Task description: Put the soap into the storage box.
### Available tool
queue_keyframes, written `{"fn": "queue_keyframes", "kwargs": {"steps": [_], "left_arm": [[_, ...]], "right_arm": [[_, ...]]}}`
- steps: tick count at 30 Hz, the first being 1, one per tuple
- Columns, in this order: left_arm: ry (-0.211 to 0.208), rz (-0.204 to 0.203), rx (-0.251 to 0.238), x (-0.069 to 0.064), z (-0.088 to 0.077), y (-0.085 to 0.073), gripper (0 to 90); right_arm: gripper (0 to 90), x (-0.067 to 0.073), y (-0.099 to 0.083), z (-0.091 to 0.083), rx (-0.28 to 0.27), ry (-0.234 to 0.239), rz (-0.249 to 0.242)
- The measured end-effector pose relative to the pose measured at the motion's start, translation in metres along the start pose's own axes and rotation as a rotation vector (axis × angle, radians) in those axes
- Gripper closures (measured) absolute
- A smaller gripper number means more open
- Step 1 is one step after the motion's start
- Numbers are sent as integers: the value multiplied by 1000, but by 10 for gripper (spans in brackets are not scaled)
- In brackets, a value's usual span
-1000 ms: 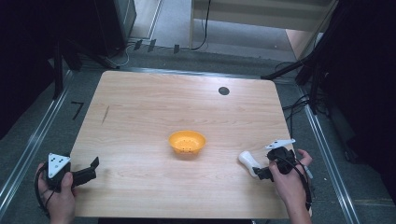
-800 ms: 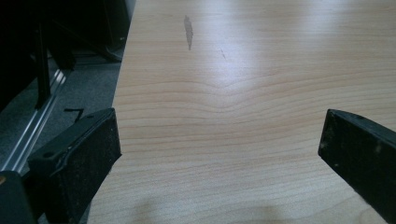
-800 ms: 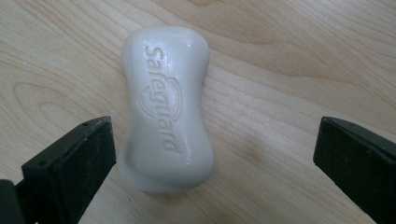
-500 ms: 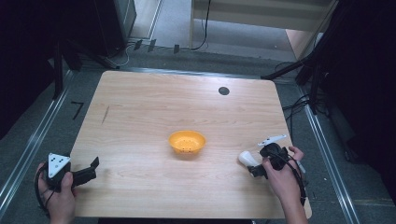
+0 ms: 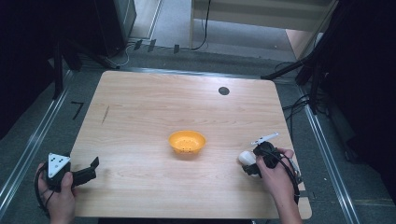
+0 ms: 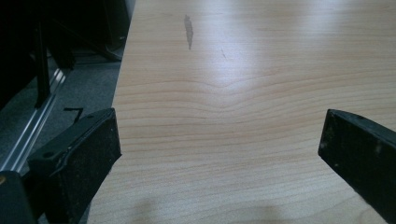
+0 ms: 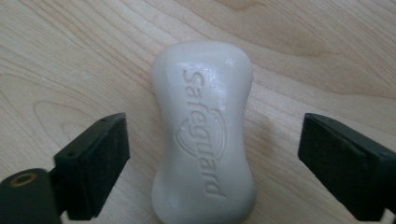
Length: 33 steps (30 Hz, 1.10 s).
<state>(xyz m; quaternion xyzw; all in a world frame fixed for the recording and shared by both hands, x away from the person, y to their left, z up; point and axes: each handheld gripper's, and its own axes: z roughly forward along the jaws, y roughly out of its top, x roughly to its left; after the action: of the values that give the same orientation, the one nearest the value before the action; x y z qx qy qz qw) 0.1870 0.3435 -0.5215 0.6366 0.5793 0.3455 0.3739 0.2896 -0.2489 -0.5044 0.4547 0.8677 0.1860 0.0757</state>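
A white bar of soap [image 7: 203, 135] stamped "Safeguard" lies flat on the wooden table [image 5: 154, 112], near its right front edge [image 5: 246, 157]. My right gripper [image 7: 212, 154] points down over it, one jaw on each side of the bar, with gaps between the pads and the soap; its jaws have just been closing with the soap between them. In the high view the right gripper [image 5: 254, 164] sits over the soap in the person's hand. An orange bowl [image 5: 187, 141] stands at the table's middle. My left gripper [image 5: 91, 170] rests open at the front left corner, nothing between its jaws [image 6: 219, 158].
A small black round disc [image 5: 223, 90] lies near the table's far edge. A dark streak [image 6: 188, 30] marks the wood at the left. Metal rails run along both sides of the table, and cables and dark stands sit on the floor beyond.
The right gripper has moved left and slightly down over the soap, and its jaws stand narrower around it. The left gripper has stayed in place.
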Motion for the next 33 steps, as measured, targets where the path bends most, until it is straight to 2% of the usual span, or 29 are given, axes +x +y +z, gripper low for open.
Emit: {"fn": "queue_keyframes", "kwargs": {"steps": [4,6,10,16,20,25,33], "left_arm": [[0,0,0,0,0,0,0],[0,1,0,0,0,0,0],[0,0,0,0,0,0,0],[-1,1,0,0,0,0,0],[0,1,0,0,0,0,0],[-1,0,0,0,0,0,0],[1,3,-2,0,0,0,0]], "right_arm": [[220,1,1,3,23,-7,2],[249,2,2,5,27,-26,5],[333,2,2,7,31,-29,19],[387,5,5,10,43,-37,12],[473,6,6,12,47,-17,14],[488,7,6,11,51,-16,24],[492,7,2,11,18,-14,41]]}}
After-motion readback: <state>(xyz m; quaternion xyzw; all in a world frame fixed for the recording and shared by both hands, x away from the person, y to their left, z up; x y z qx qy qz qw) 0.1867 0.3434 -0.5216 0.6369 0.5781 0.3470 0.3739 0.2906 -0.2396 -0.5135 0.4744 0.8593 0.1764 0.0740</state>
